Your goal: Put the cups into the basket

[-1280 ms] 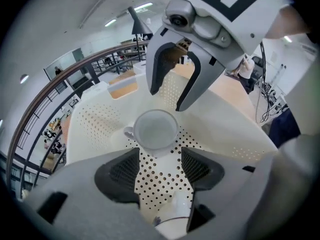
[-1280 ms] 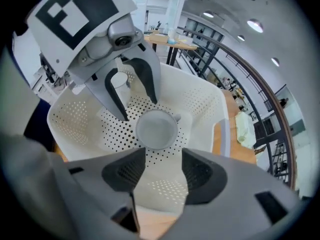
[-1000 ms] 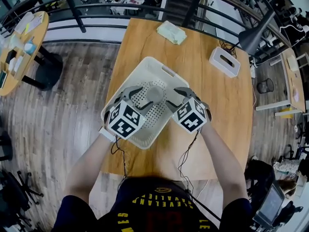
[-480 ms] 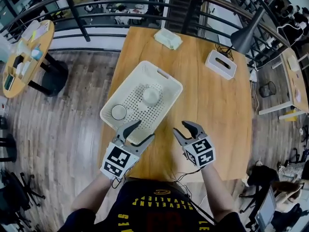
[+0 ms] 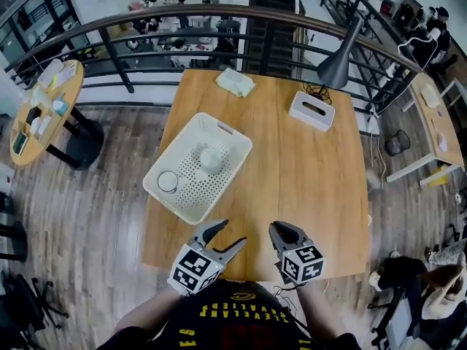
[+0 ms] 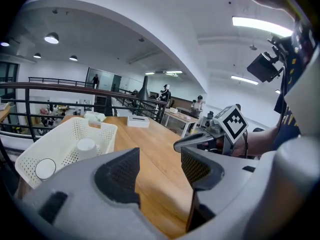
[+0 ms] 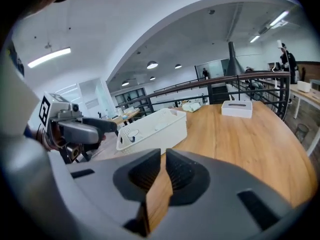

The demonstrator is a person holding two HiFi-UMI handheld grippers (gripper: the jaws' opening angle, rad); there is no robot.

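White basket holds both cups; task appears complete. Left gripper wide, right gripper just closing to near-shut; both empty. Next: rest.

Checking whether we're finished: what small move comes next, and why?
Probably just rest both grippers: two cups already sit in the basket, none shows on the table. The left gripper is open and empty; the right gripper has just been closing on nothing.

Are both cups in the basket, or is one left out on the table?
Both in: one cup sits near the white basket's middle, the other cup by its left corner.
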